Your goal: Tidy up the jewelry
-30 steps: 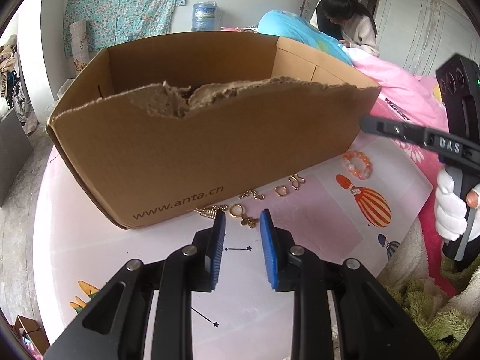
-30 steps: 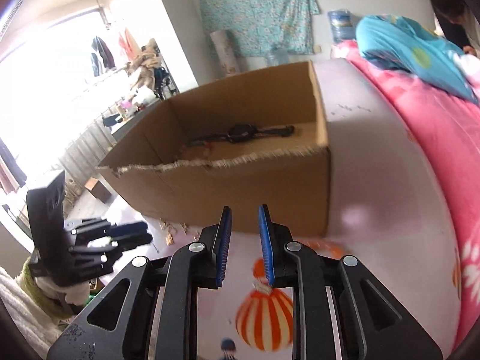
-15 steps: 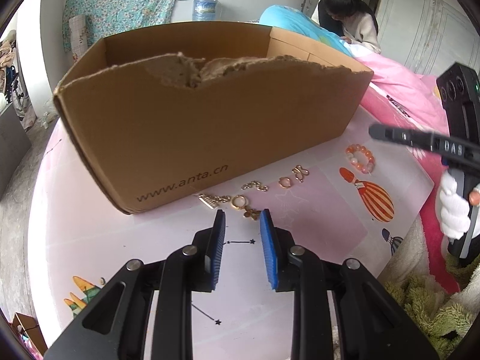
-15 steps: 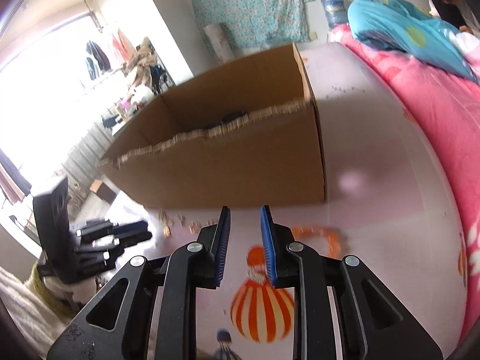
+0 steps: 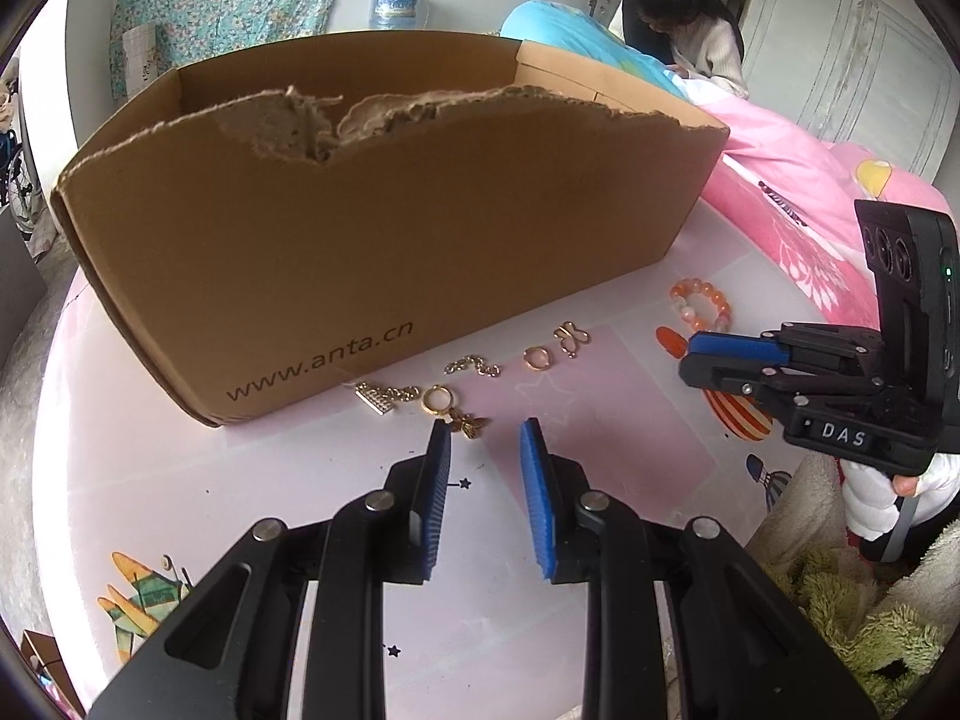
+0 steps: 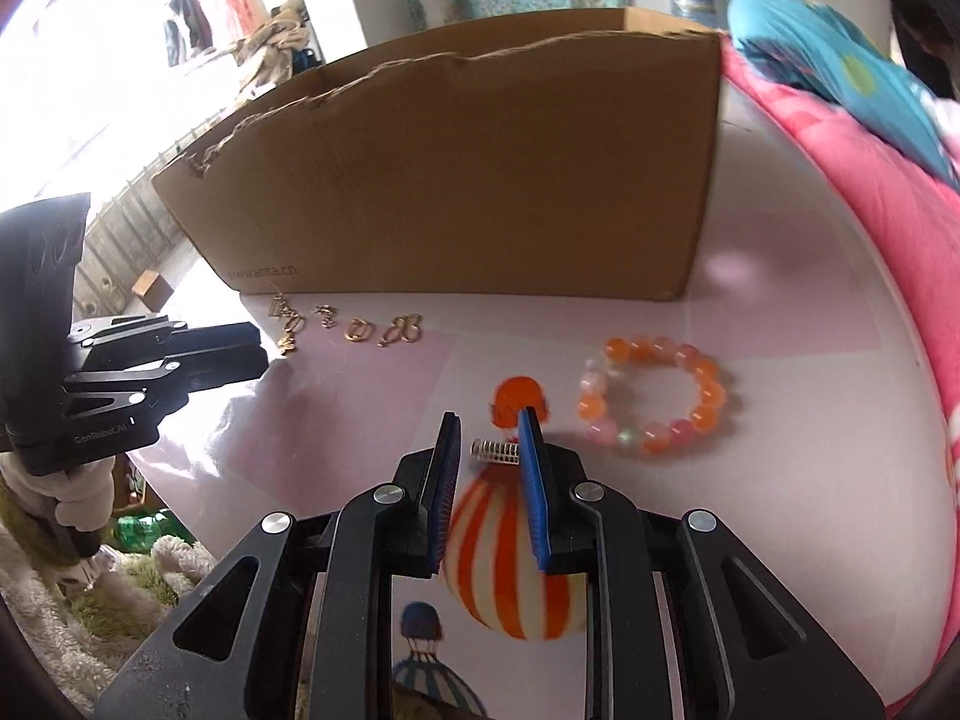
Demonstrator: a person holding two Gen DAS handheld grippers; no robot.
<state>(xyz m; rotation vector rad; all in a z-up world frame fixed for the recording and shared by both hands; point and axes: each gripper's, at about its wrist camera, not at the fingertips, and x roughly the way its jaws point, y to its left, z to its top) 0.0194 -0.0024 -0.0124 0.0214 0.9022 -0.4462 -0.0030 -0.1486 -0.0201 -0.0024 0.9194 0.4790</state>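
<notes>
Right wrist view: right gripper (image 6: 489, 423) has just narrowed, jaws slightly apart and empty, near the bead bracelet (image 6: 654, 399) before the cardboard box (image 6: 480, 180). Beads look light, slick; pinch across one strand.

Daylight fills both my views, soft and even. In the right wrist view the window (image 6: 90, 60) at upper left is blown out to white, and it throws a pale sheen across the glossy pink printed tabletop (image 6: 336, 420). The torn brown cardboard box (image 5: 384, 252) shows a shaded near wall in both views. Shadows under the small pieces are faint. Fisheye bending curves the box edges and the table rim, with black vignetting in the corners (heaviest at the bottom). The blue bundle (image 6: 840, 60) at the right edge looks smeared; the centre stays sharp.
</notes>
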